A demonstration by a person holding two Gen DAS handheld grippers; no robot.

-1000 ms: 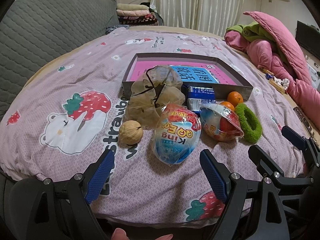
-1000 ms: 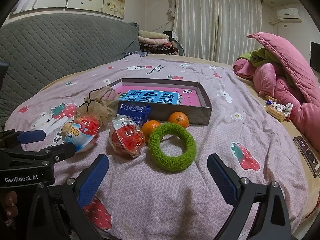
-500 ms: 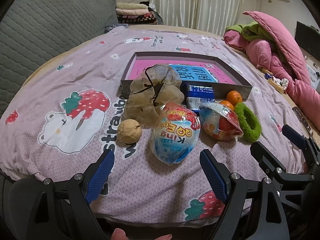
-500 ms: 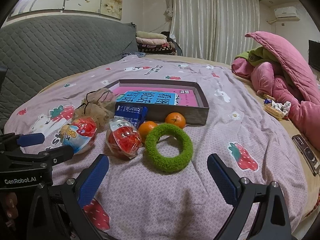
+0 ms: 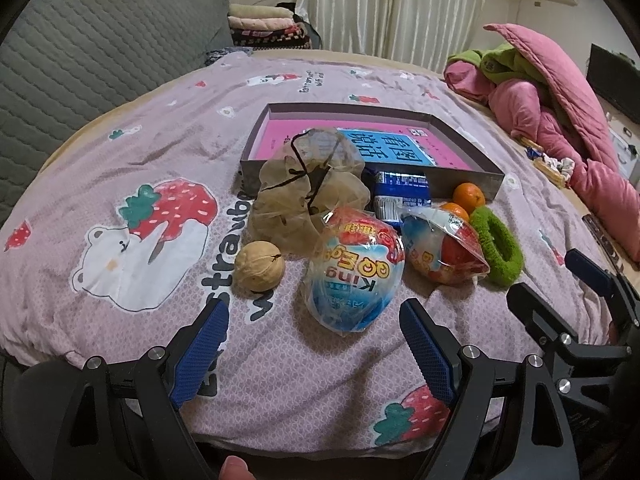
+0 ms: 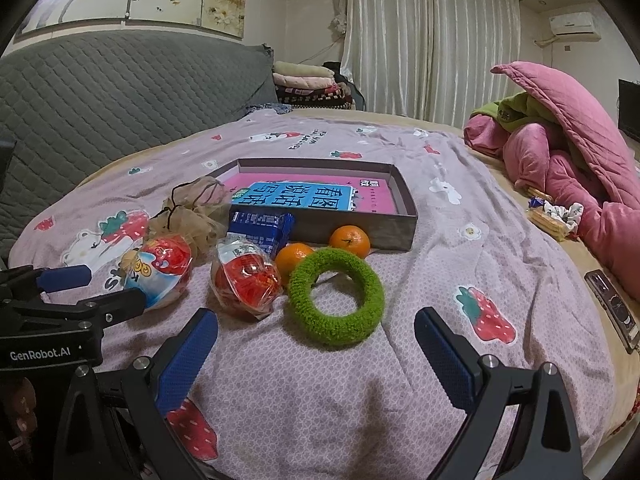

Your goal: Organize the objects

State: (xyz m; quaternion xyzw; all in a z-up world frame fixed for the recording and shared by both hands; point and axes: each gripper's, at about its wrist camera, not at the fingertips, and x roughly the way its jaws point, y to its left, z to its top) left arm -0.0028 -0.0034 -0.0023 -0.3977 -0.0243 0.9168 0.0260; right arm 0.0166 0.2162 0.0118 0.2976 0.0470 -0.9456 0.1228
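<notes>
My bedspread [image 5: 120, 168] is lilac, printed with red strawberries and white bears. I see a grey tray [image 6: 404, 216] lined pink, a fuzzy green ring [image 6: 336, 296], two orange tangerines [image 6: 350, 240], a tan walnut [image 5: 259, 266], and blue pads [image 5: 200, 354] on my grippers.

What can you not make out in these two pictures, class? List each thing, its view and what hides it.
- Blue carton, left wrist view: its left end sits behind the mesh bag, its lower edge behind the wrapped eggs.
- Nearer orange, left wrist view: mostly hidden by the smaller wrapped egg.
- Walnut, right wrist view: only a sliver shows behind the big wrapped egg.
- Box floor: covered by a book.
</notes>
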